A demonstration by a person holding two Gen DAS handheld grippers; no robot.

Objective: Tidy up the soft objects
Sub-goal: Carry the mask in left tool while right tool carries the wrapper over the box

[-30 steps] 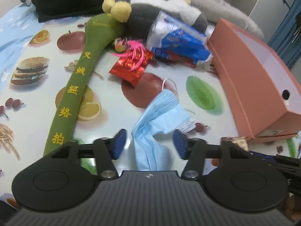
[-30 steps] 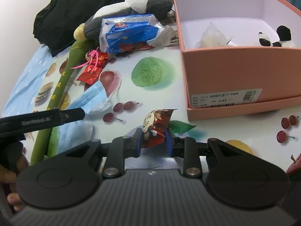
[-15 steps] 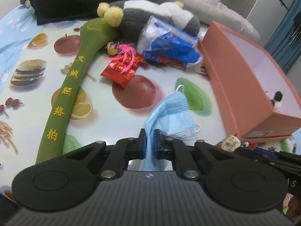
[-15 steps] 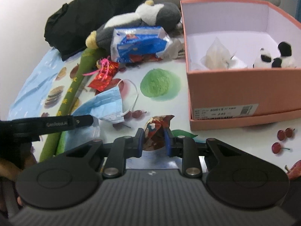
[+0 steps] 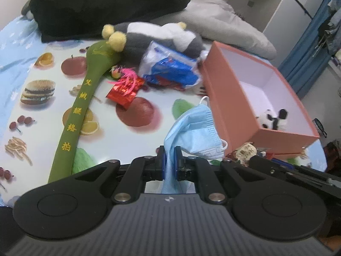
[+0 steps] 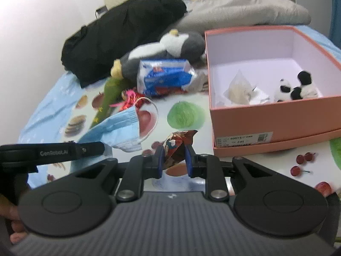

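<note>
My left gripper [image 5: 169,157] is shut on a blue face mask [image 5: 195,128] and holds it lifted above the table, left of the pink box [image 5: 240,115]. The mask also shows in the right wrist view [image 6: 119,130]. My right gripper [image 6: 174,159] is shut on a small patterned red pouch [image 6: 178,147], in front of the pink box [image 6: 275,117]. The box holds a small panda toy [image 6: 295,88] and a white packet [image 6: 240,87].
On the fruit-print tablecloth [image 5: 53,106] lie a long green plush stick [image 5: 85,106], a red foil packet with pink tassel [image 5: 125,89], a blue-white plastic pack [image 5: 170,70] and a grey-white plush [image 5: 162,36]. Black clothing [image 5: 102,4] and a grey cushion [image 5: 223,25] lie behind.
My left gripper closed on the blue mask and lifted it off the table toward the box. My right gripper rose with the pouch still held.
</note>
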